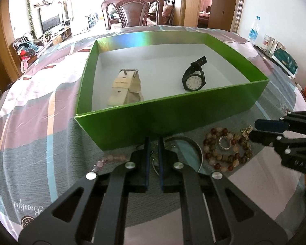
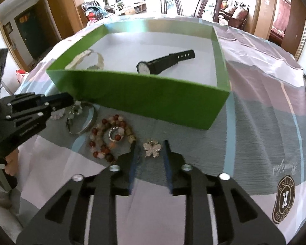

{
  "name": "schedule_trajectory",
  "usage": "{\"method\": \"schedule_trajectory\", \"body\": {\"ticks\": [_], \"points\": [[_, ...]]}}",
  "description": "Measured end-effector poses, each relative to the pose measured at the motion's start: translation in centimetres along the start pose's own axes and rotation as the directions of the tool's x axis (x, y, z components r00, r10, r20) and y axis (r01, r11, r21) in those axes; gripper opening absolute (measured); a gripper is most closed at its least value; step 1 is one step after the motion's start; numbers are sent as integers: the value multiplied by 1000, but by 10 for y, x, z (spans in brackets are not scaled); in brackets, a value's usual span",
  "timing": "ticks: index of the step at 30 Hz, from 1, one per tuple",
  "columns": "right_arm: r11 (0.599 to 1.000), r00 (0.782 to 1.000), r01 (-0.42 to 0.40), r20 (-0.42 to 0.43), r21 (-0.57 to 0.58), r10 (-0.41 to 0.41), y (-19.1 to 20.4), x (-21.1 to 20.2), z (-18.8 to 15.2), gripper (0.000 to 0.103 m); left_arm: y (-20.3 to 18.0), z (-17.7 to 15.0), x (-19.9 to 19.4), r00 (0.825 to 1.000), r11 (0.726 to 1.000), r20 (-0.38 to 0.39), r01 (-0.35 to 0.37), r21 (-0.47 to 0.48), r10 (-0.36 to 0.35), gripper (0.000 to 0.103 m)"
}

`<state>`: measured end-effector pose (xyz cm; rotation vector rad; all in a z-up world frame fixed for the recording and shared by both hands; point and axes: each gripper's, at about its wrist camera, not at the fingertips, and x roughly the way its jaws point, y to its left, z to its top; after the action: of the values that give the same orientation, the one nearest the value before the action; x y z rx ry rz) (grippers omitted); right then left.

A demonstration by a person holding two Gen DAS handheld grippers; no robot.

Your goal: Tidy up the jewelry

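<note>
A green box [image 1: 173,120] [image 2: 153,100] holds a black watch [image 1: 193,77] [image 2: 163,63] and a cream strap [image 1: 126,87] [image 2: 85,59]. In front of it lie a silver bangle [image 1: 195,149] [image 2: 85,122], a brown and white bead bracelet [image 1: 224,151] [image 2: 108,136], a sparkly ring [image 1: 225,143] [image 2: 114,134], pink beads [image 1: 110,160] [image 2: 57,116] and a butterfly brooch [image 2: 153,148] [image 1: 246,130]. My left gripper [image 1: 153,140] [image 2: 71,100] is nearly shut over small jewelry beside the bangle. My right gripper [image 2: 150,144] [image 1: 253,129] is open, its fingers on either side of the brooch.
The table wears a pink, grey and blue cloth [image 1: 40,122] [image 2: 265,122]. A wooden chair [image 1: 132,10] [image 2: 191,0] stands beyond the far edge. A water bottle [image 1: 254,27] and boxes [image 1: 283,59] are at the right side.
</note>
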<state>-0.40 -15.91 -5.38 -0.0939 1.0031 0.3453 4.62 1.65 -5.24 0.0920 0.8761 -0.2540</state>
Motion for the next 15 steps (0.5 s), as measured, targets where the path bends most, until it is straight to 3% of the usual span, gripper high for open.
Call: {"method": "schedule_trajectory", "body": {"ticks": [5, 6, 7, 15], "points": [[1000, 1000, 5, 10, 6, -5, -1, 4, 0, 36, -1, -1, 0, 1000, 1000, -4, 1, 3, -1, 8], [1000, 1000, 3, 13, 4, -3, -1, 3, 0, 34, -1, -1, 0, 1000, 1000, -2, 1, 3, -1, 8], [1000, 1000, -3, 15, 3, 3, -1, 3, 0, 19, -1, -1, 0, 1000, 1000, 1, 2, 3, -2, 8], [1000, 996, -19, 92, 12, 18, -1, -16, 3, 19, 1, 2, -17, 999, 1000, 50, 10, -7, -9, 8]]}}
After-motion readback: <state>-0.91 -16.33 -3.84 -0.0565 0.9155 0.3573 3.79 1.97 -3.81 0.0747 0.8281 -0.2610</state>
